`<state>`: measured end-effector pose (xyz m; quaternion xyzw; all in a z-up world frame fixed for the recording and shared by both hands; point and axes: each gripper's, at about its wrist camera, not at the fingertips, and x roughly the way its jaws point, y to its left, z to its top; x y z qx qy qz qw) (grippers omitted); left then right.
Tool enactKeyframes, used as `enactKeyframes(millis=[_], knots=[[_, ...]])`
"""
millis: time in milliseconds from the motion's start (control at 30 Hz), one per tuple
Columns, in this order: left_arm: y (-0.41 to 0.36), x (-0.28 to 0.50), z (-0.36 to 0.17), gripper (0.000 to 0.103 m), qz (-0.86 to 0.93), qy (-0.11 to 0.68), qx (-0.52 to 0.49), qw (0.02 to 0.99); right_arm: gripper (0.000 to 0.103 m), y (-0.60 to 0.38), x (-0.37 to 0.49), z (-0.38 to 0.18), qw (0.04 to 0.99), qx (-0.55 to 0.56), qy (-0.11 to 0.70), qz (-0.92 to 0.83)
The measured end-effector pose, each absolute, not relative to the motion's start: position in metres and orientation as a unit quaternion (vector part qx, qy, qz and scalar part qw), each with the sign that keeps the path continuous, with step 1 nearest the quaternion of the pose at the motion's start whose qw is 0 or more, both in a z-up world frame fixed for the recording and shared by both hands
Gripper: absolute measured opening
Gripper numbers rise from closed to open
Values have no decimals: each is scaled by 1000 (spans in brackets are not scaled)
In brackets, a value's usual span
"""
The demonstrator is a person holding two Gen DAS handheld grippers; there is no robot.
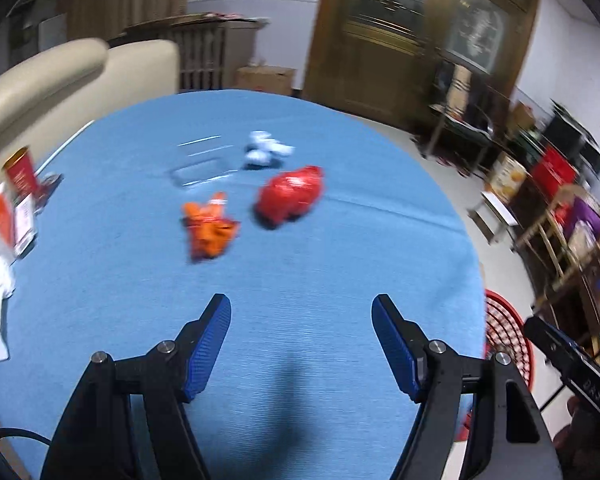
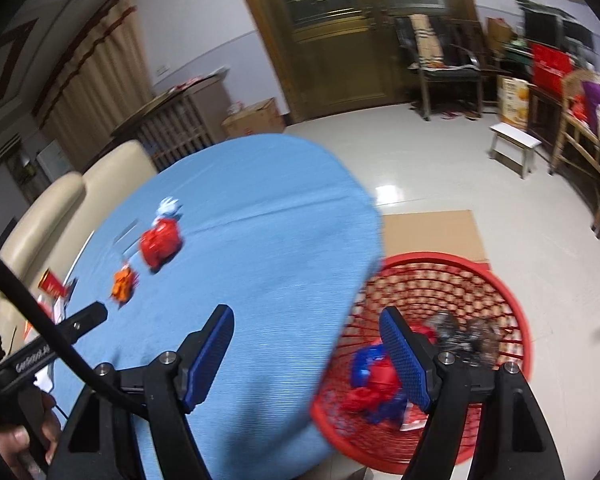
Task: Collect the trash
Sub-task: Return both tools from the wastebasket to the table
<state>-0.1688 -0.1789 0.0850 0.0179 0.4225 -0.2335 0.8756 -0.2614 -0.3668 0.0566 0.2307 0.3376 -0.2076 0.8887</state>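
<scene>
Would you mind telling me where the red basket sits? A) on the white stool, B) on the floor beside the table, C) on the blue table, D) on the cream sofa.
B: the right wrist view shows the red basket on the floor below the blue table's edge, with trash inside.

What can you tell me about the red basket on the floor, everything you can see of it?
The red basket is round, made of what looks like plastic, with an open lattice wall and a solid rim. It stands upright on the pale floor, partly on a flat sheet of cardboard, right beside the blue table, whose edge hides part of it. Inside lie crumpled red and blue wrappers and a dark crumpled piece. The left wrist view shows only a sliver of it past the table's edge. Neither gripper touches it.
</scene>
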Motion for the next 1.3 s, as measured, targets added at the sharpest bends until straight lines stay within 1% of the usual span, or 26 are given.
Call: enactKeyframes(millis=[367, 600, 1067, 1300], knots=[[-122, -140, 71, 74, -171, 434, -19, 884, 79, -311, -203, 52, 901, 187, 365, -141], [-104, -127, 62, 74, -150, 442, -28, 884, 79, -291, -179, 49, 904, 168, 377, -116], [-105, -115, 52, 74, -139, 453, -22, 880, 79, -270, -155, 41, 903, 149, 392, -90], [-118, -98, 50, 74, -143, 458, -15, 877, 79, -267, -149, 38, 903, 145, 396, -84]])
